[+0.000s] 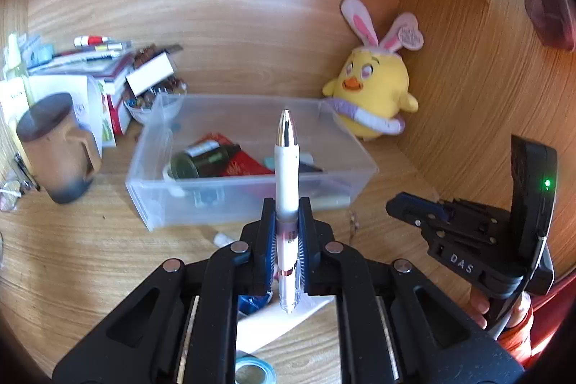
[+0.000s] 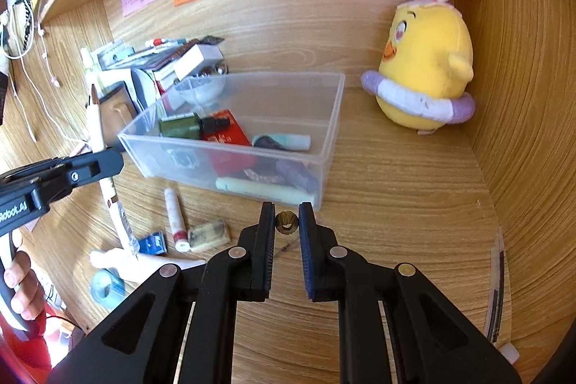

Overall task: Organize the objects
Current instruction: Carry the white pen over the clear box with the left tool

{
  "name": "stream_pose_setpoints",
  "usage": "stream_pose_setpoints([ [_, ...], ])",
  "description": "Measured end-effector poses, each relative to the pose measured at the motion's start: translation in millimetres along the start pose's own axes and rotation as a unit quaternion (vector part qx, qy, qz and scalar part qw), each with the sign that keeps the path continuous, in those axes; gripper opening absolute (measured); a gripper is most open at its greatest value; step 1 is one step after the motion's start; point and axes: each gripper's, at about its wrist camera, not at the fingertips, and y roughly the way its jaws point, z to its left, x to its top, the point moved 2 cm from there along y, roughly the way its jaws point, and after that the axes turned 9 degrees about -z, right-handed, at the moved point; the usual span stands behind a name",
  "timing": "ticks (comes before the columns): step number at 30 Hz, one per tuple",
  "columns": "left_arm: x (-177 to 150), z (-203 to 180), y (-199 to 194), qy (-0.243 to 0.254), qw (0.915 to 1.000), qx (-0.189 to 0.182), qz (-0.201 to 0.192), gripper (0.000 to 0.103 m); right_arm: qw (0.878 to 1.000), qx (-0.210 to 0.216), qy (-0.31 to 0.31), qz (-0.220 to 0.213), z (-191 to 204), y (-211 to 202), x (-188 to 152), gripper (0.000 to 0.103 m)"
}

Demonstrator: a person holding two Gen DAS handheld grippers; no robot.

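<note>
Above the wooden desk (image 2: 396,175), the left gripper (image 1: 287,204) pinched a white pen (image 1: 287,168) upright, just near of the clear bin (image 1: 252,168). To its right, the right gripper (image 2: 287,215) clamped a small brown nut-like piece (image 2: 287,222) at its fingertips.

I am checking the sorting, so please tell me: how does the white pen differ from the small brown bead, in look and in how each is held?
The pen is long, white, silver-tipped; the bead is small, round, brown and ridged. The pen lies along the left gripper, sticking out past its fingertips; the bead sits at the very tips of the right gripper. Both are clamped above the desk, near the clear box.
</note>
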Motion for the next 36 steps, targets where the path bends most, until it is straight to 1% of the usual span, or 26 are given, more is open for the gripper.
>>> stream_pose_setpoints([
  [7,23.6,10.3,-9.6,-0.002,0.9993,0.013,-0.035,0.01,1.0,0.01,-0.001,-0.023,9.1,-6.1,15.3,0.012],
  [13,41.0,21.0,-12.6,-0.008,0.9984,0.019,-0.052,0.01,0.999,0.023,-0.008,-0.041,20.3,-6.3,29.6,0.012],
  [22,68.7,21.7,-13.9,0.016,0.9963,0.035,-0.077,0.01,0.997,0.032,-0.01,-0.062,30.1,0.7,50.3,0.012],
  [30,80.2,29.2,12.1,0.014,0.9962,0.049,-0.07,0.01,0.997,0.034,-0.016,-0.069,31.5,13.8,66.5,0.012],
  [36,84.8,30.1,32.2,0.015,0.9963,0.051,-0.067,0.01,0.997,0.032,-0.016,-0.069,29.7,25.8,74.7,0.012],
])
